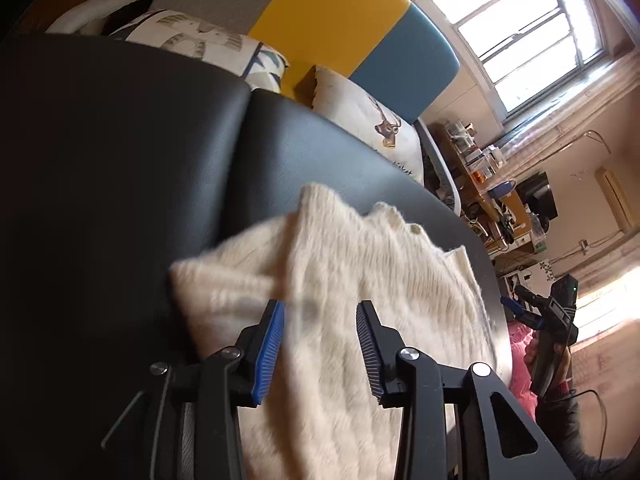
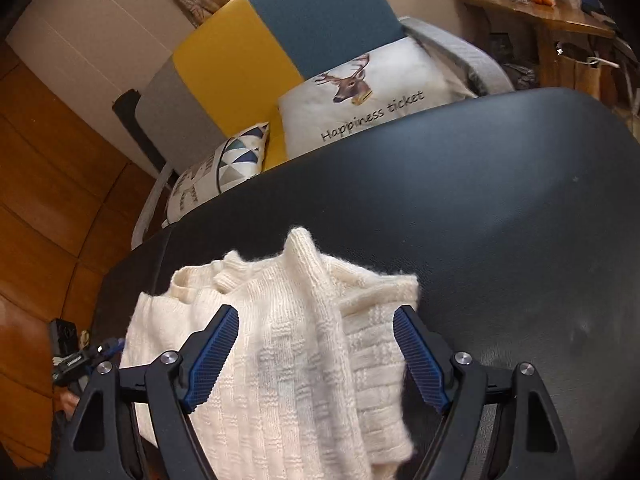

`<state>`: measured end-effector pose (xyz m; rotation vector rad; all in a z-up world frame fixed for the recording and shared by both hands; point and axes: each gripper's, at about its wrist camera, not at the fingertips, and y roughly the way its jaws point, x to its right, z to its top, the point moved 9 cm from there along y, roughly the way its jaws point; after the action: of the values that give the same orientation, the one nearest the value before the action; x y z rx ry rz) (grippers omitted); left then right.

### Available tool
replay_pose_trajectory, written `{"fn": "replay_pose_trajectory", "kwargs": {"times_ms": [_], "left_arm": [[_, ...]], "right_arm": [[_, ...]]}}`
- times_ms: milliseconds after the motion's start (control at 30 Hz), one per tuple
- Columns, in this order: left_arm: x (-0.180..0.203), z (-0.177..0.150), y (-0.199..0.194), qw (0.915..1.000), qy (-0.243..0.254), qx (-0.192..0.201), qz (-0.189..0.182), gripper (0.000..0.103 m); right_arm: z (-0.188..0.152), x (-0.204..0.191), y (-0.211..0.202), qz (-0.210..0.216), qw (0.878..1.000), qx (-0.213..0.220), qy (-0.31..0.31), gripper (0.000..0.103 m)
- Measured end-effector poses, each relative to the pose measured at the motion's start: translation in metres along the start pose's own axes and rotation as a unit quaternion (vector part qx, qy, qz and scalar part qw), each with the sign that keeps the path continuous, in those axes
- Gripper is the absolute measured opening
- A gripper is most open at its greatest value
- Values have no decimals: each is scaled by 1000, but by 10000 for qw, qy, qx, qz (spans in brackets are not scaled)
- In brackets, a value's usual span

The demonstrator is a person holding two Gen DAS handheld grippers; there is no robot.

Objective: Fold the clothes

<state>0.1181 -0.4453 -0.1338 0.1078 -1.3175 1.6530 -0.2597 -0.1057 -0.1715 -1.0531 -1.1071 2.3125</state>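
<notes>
Seemingly mid-fold, the cream knitted sweater (image 1: pixel 360 280) lies bunched on the black leather-look padded counter (image 1: pixel 120 160) in the left wrist view, one part of it doubled over toward the left and a ribbed strip running up its middle. The left hand-held gripper (image 1: pixel 320 344) hangs just above the knit with its blue-padded jaws spread apart and nothing between them. Off at the right edge, the right hand-held gripper (image 1: pixel 536 312) shows small, held in a person's hand beside a pink sleeve (image 1: pixel 520 364). Beyond the counter stands a yellow and blue upholstered chair (image 1: pixel 360 28) with a white deer-print cushion (image 1: pixel 372 124).

Seen from the right wrist view, the sweater (image 2: pixel 280 360) is a rumpled, partly layered heap near the counter's (image 2: pixel 480 200) near edge, a long ribbed piece, probably a sleeve or placket, draped across the top. The right gripper (image 2: pixel 316 356) straddles it with jaws wide and empty.

I judge the garment half-gathered: layers overlap, but the edges are uneven, so it fits either a fold under way or a pile waiting to be spread. Either way, the next grasp calls for pinching an outer edge of the soft, stretchy knit, not the loose strip, and keeping both sides level so the layers do not slide.
</notes>
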Motion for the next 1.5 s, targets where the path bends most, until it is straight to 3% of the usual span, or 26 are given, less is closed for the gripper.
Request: {"fn": "replay_pose_trajectory", "kwargs": {"times_ms": [233,300,367,433,567,633,767,867,967,1033,1167,1300,1433,1500], "left_arm": [[-1,20,25,9996,125,-30,244,45],[-6,19,27,9995,98,-63,289,45],[-11,17,27,9994,68,-57,338,46],[-14,14,29,9992,60,-53,402,46],[-12,10,33,9969,383,6,688,45],[-11,8,34,9951,520,-11,846,31],[-9,9,32,9964,498,33,679,8],[-2,14,22,9961,657,173,556,7],[1,15,15,9959,702,278,496,6],[-4,14,13,9940,769,330,710,6],[-29,0,24,9933,416,249,1049,6],[-30,-2,23,9951,157,238,943,6],[-24,2,12,9927,207,309,1150,14],[-17,7,-4,9899,209,628,1252,24]], "right_arm": [[7,11,18,182,9982,-513,-240,64],[3,15,29,-37,9972,-652,-352,50],[0,19,39,-256,9955,-791,-464,12],[-2,15,41,-474,9934,-762,-718,7],[-6,6,35,-974,9868,-671,-1106,5],[-7,6,33,-1142,9841,-649,-1193,5],[-2,2,16,-1268,9829,-447,-1256,5],[7,3,-7,-1190,9861,-107,-1153,5],[9,18,-8,-1291,9873,-31,-922,5],[7,24,2,-1302,9884,-54,-775,5],[3,38,21,-1323,9900,-99,-480,5],[3,42,25,-1288,9908,-187,-370,5],[9,44,8,-1155,9931,-41,-196,27],[10,37,-11,-1117,9931,153,-310,27]]}}
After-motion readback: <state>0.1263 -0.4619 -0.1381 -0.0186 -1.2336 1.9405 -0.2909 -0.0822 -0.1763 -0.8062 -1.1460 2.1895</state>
